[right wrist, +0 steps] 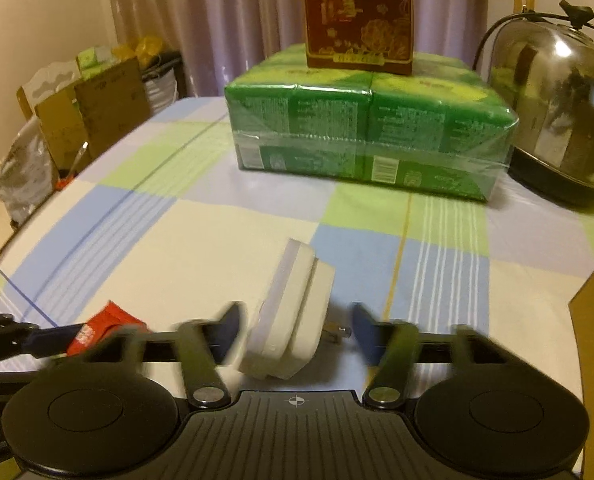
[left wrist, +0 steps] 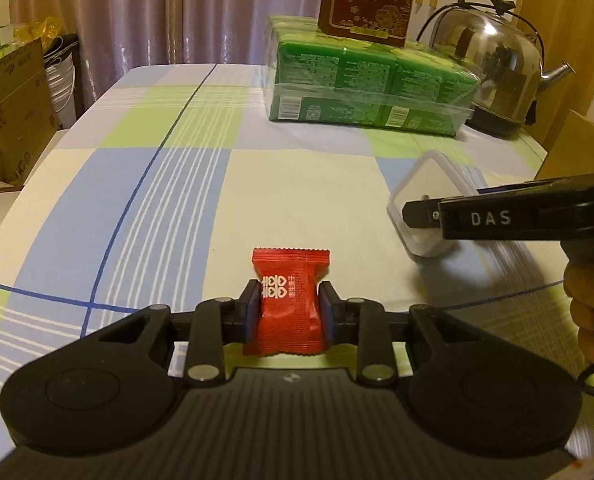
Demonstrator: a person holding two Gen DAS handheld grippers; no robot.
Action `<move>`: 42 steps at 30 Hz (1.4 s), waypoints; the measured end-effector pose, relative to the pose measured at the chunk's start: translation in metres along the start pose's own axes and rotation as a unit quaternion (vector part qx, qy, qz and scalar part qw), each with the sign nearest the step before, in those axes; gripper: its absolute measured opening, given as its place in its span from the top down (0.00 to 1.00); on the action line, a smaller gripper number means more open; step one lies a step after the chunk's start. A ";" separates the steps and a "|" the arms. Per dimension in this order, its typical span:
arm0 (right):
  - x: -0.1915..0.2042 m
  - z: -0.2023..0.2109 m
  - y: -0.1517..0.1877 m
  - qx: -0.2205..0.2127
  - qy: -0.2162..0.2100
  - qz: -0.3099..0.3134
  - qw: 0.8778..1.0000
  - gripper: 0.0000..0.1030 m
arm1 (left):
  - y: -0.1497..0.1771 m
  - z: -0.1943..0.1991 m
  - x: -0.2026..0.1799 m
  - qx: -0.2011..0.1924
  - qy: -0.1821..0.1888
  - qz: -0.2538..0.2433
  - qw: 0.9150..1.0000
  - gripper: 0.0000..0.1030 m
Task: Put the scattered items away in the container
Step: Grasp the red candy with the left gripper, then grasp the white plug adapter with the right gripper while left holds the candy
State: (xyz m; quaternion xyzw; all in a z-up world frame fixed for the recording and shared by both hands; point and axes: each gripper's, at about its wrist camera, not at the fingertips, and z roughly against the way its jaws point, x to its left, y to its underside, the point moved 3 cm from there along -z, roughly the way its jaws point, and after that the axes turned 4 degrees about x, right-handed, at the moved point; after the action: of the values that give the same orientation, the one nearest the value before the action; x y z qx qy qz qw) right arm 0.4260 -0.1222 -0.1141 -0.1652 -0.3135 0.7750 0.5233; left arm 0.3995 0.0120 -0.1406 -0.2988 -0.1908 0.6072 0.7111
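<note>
A table under a checked cloth [left wrist: 169, 184] of blue, green and cream fills both views. At its far side lies a big green shrink-wrapped pack [left wrist: 369, 88], with a dark red box [left wrist: 367, 0] standing upright on top of it and a shiny metal kettle [left wrist: 493, 64] just to its right. Off the left edge of the table stand open cardboard boxes [left wrist: 13, 108] with bags and clutter in them; what they hold is hard to tell. A brown cardboard edge [left wrist: 577, 148] shows at the right.

The left gripper [left wrist: 289, 304] reaches forward low over the near part of the cloth, its two fingers pressed against the sides of a red candy packet [left wrist: 289, 304], which it holds. The right gripper [right wrist: 297, 330] comes in from the right, held by a hand [left wrist: 589, 312]; its jaws stand wide apart on either side of a white plug adapter [right wrist: 285, 320], tilted on edge on the cloth, metal prongs pointing right. Its fingers are blurred
</note>
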 end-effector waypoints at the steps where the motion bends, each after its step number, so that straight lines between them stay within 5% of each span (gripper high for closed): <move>1: -0.001 0.003 0.002 -0.001 -0.001 -0.001 1.000 0.52 | 0.001 0.001 -0.001 0.001 0.001 -0.002 1.000 0.75; 9: 0.001 0.053 0.043 -0.002 -0.009 -0.016 1.000 0.54 | 0.022 0.026 -0.024 0.013 0.020 -0.015 1.000 0.76; 16: 0.002 0.121 0.111 0.007 -0.003 -0.027 1.000 0.55 | 0.074 0.070 -0.069 0.038 0.051 -0.049 0.997 0.76; 23: 0.011 0.161 0.165 0.004 0.025 0.013 1.000 0.53 | 0.106 0.099 -0.087 0.032 0.051 -0.050 0.997 0.75; 28: 0.018 0.172 0.170 -0.010 0.040 0.026 0.999 0.43 | 0.109 0.104 -0.088 0.034 0.045 -0.051 0.997 0.75; 33: 0.015 0.172 0.172 -0.010 0.038 0.012 0.999 0.42 | 0.111 0.104 -0.089 0.031 0.042 -0.054 0.997 0.74; 39: 0.014 0.159 0.167 0.003 0.057 0.023 0.998 0.41 | 0.110 0.100 -0.094 0.029 0.034 -0.068 0.997 0.62; 42: 0.022 0.146 0.168 0.030 0.080 0.055 0.995 0.27 | 0.110 0.098 -0.098 0.028 0.030 -0.076 0.996 0.57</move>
State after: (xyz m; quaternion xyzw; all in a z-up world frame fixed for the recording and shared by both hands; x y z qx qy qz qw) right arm 0.2134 -0.1911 -0.1141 -0.2275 -0.2376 0.7963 0.5076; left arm 0.2363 -0.0554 -0.1305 -0.2813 -0.1746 0.5476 0.7684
